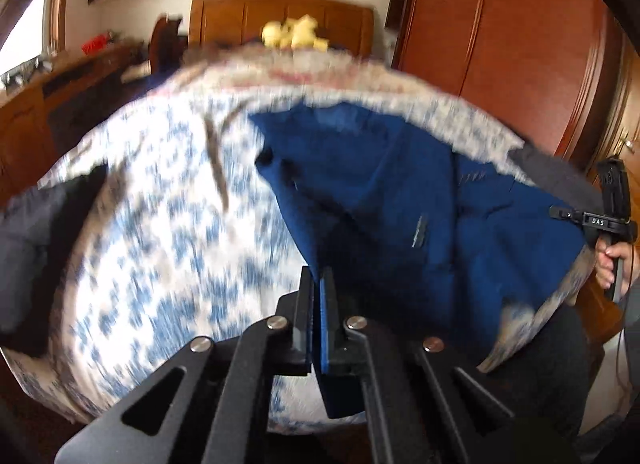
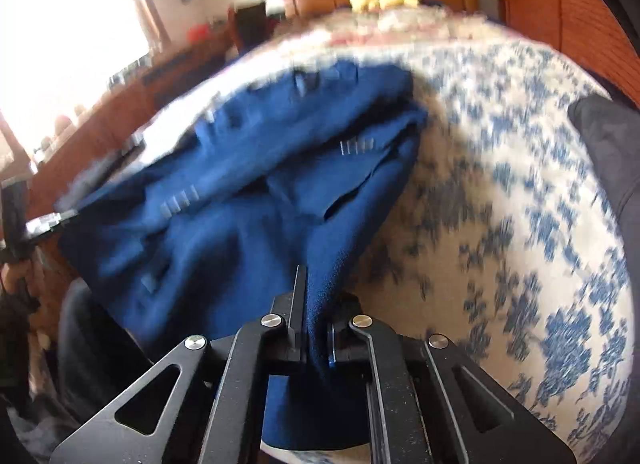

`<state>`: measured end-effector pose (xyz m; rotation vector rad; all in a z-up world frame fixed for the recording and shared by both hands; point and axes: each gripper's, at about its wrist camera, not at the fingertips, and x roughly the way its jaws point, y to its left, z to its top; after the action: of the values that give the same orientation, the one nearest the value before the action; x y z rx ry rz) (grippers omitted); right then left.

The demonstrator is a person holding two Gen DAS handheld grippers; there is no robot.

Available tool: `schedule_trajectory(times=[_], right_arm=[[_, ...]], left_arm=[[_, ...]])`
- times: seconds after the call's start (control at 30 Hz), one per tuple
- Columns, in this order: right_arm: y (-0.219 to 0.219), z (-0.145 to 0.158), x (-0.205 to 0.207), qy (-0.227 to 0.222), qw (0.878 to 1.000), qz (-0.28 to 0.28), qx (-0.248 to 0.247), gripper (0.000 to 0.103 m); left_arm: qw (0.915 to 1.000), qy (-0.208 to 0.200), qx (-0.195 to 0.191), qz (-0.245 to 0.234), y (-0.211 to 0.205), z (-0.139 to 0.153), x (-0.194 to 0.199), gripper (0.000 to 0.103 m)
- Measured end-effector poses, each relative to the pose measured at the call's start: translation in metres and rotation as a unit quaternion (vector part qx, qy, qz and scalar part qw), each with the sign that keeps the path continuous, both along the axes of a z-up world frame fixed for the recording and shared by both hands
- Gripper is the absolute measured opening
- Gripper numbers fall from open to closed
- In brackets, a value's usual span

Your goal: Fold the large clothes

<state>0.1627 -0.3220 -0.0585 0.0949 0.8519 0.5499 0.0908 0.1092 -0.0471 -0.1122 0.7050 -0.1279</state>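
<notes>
A large dark blue garment (image 1: 400, 199) lies crumpled on a bed with a blue and white floral cover (image 1: 160, 232). My left gripper (image 1: 319, 280) is shut on the garment's near edge, cloth pinched between its jaws. My right gripper (image 2: 310, 280) is shut on another edge of the blue garment (image 2: 248, 183). The right gripper also shows at the right edge of the left wrist view (image 1: 560, 212), clamped on the garment's far corner. The left gripper shows at the left edge of the right wrist view (image 2: 60, 217). Both views are motion-blurred.
A wooden headboard (image 1: 280, 19) with a yellow plush toy (image 1: 294, 33) stands at the far end. A reddish wooden wardrobe (image 1: 500, 43) is on the right, a wooden desk (image 1: 60, 83) on the left. Dark clothing (image 1: 28, 232) lies at the bed's left edge.
</notes>
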Motion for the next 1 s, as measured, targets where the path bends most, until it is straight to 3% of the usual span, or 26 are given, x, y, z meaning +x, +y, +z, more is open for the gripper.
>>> schedule_trajectory(times=[0.13, 0.4, 0.53, 0.63, 0.7, 0.8, 1.0], right_arm=[[0.001, 0.059, -0.007, -0.051, 0.997, -0.008, 0.056, 0.002], [0.012, 0.17, -0.046, -0.149, 0.985, 0.019, 0.088, 0.002], [-0.006, 0.224, -0.075, -0.191, 0.975, 0.03, 0.11, 0.002], [-0.017, 0.251, -0.091, -0.224, 0.968, 0.029, 0.106, 0.002], [-0.023, 0.257, -0.09, -0.228, 0.968, 0.023, 0.1, 0.002], [-0.024, 0.244, -0.071, -0.212, 0.974, 0.009, 0.081, 0.002], [-0.005, 0.166, -0.014, -0.177, 0.984, -0.028, 0.002, 0.002]], left_arm=[[0.9987, -0.046, 0.019, -0.011, -0.013, 0.055, -0.002, 0.0], [0.9871, -0.153, 0.045, -0.011, -0.019, 0.182, -0.035, 0.0], [0.98, -0.195, 0.028, -0.026, -0.017, 0.23, -0.064, 0.0], [0.9752, -0.214, 0.052, -0.025, -0.021, 0.259, -0.076, 0.0], [0.9749, -0.213, 0.06, -0.025, -0.02, 0.263, -0.073, 0.0], [0.9792, -0.192, 0.062, -0.022, -0.015, 0.245, -0.048, 0.0], [0.9897, -0.127, 0.065, -0.001, -0.004, 0.166, 0.025, 0.0]])
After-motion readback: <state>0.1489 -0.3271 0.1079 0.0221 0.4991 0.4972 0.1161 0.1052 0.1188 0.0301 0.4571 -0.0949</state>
